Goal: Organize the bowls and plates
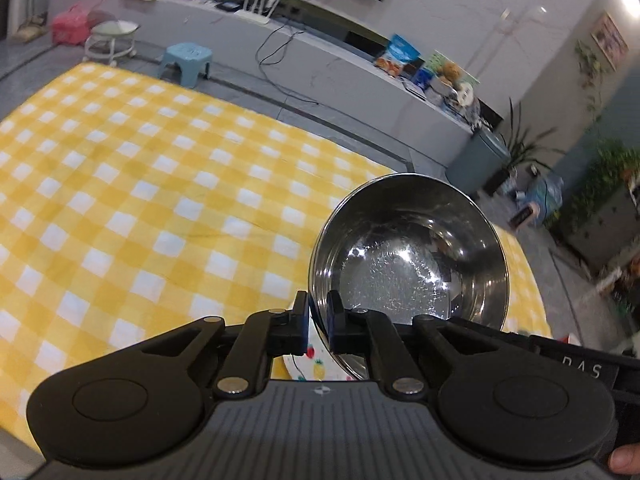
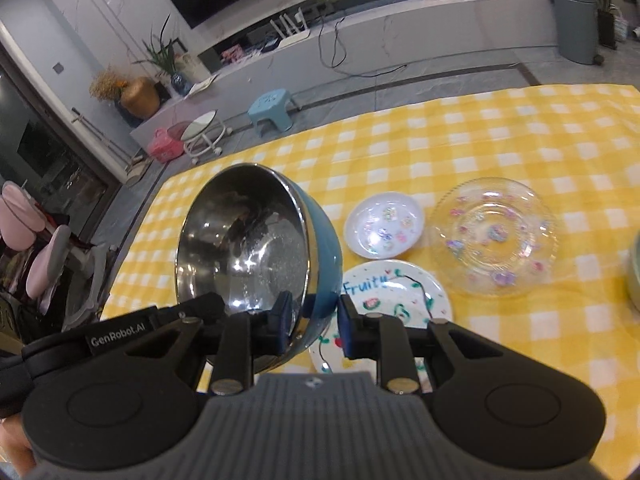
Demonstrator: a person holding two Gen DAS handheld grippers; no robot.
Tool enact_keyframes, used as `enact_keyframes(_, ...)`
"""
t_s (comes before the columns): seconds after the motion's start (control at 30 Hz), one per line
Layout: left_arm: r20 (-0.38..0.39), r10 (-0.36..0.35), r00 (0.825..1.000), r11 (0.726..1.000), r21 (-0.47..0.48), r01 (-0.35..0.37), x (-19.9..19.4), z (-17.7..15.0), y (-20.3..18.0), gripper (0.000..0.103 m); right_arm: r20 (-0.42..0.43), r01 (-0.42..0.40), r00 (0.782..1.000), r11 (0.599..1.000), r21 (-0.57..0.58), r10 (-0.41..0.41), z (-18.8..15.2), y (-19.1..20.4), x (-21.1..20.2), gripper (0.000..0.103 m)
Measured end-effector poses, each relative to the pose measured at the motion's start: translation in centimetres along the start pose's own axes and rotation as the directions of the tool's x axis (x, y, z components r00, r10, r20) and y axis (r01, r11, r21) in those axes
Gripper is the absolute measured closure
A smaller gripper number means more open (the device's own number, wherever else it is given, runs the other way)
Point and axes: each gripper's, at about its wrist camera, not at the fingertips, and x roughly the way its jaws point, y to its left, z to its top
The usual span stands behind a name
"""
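Observation:
A bowl [image 1: 408,248], steel inside and blue outside [image 2: 244,248], hangs tilted above the yellow checked cloth. My left gripper [image 1: 318,300] is shut on its rim, one finger inside and one outside. My right gripper [image 2: 314,304] is shut on the bowl's wall at another spot. In each wrist view the other gripper's black body reaches toward the bowl. Under the bowl lies a white plate with fruit drawings [image 2: 396,292] [image 1: 316,368], partly hidden. Beside it sit a small white dish [image 2: 384,226] and a clear glass plate [image 2: 494,238].
The yellow checked cloth [image 1: 160,184] covers the table. A pale green rim [image 2: 634,272] shows at the right edge of the right wrist view. Beyond the table stand a blue stool [image 2: 272,112], a round white stool [image 1: 110,38], a grey bin [image 2: 574,20] and a long low bench.

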Motion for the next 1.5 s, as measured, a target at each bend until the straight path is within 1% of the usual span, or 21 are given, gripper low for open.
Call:
enact_keyframes(0.1,0.011,0.021,1.000,0.997,0.077,-0.022,-0.9,-0.6,-1.5,0.094,0.007,-0.003,1.000,1.000,0.023,0.003,-0.9,-0.8,-1.4,0.081)
enact_keyframes(0.17,0.008,0.036,0.999,0.993,0.109,-0.037,-1.3,-1.0,-2.3,0.093,0.016,0.002,1.000,1.000,0.031,-0.003,-1.4,-0.8,-2.1,0.082)
enact_keyframes(0.4,-0.005,0.042,0.999,0.983,0.178,-0.040,-1.9,-2.2,-4.1,0.092,0.048,0.007,0.999,0.997,0.080,-0.010,-2.7,-1.9,-3.9,0.083)
enact_keyframes(0.5,-0.012,0.054,0.998,0.977,0.205,-0.050,-2.2,-2.9,-4.7,0.092,0.051,0.006,0.999,0.996,0.091,-0.010,-3.7,-2.3,-4.4,0.084)
enact_keyframes(0.6,-0.039,0.048,0.998,0.975,0.220,-0.038,-2.6,-3.4,-5.0,0.093,0.059,0.007,0.998,0.996,0.094,-0.013,-4.9,-2.6,-5.2,0.084)
enact_keyframes(0.7,-0.041,0.044,0.998,0.966,0.256,-0.032,-3.4,-4.1,-5.5,0.093,0.070,-0.002,0.998,0.995,0.095,-0.005,-6.5,-3.1,-5.9,0.084)
enact_keyframes(0.77,-0.055,0.042,0.998,0.960,0.278,-0.025,-3.7,-4.6,-5.8,0.091,0.079,-0.003,0.997,0.993,0.119,-0.007,-7.3,-3.5,-6.1,0.086)
enact_keyframes(0.9,-0.069,0.036,0.997,0.965,0.263,-0.017,-4.1,-5.9,-5.5,0.090,0.078,0.017,0.997,0.991,0.132,-0.028,-8.4,-3.7,-6.1,0.090)
enact_keyframes(1.0,-0.100,0.036,0.994,0.965,0.261,-0.009,-3.6,-6.4,-4.8,0.090,0.071,0.022,0.997,0.992,0.125,-0.031,-8.8,-3.7,-6.2,0.090)
enact_keyframes(1.1,-0.126,0.015,0.992,0.973,0.231,0.015,-3.3,-6.3,-3.9,0.090,0.057,0.020,0.998,0.992,0.126,-0.027,-9.0,-3.8,-6.1,0.089)
enact_keyframes(1.17,-0.131,-0.001,0.991,0.974,0.225,0.031,-3.3,-6.3,-3.5,0.091,0.032,0.018,0.999,0.995,0.102,-0.022,-8.9,-3.8,-5.8,0.089)
enact_keyframes(1.27,-0.157,-0.015,0.987,0.970,0.237,0.053,-3.0,-6.4,-3.0,0.090,0.004,0.011,1.000,0.995,0.102,-0.011,-9.3,-4.2,-5.3,0.089)
enact_keyframes(1.4,-0.202,-0.010,0.979,0.968,0.243,0.060,-2.2,-6.6,-2.5,0.090,-0.048,-0.002,0.999,0.995,0.096,0.006,-9.8,-4.5,-4.4,0.087)
enact_keyframes(1.5,-0.221,0.004,0.975,0.962,0.266,0.056,-1.8,-6.9,-2.5,0.090,-0.080,-0.017,0.996,0.995,0.098,0.025,-10.0,-4.8,-3.9,0.085)
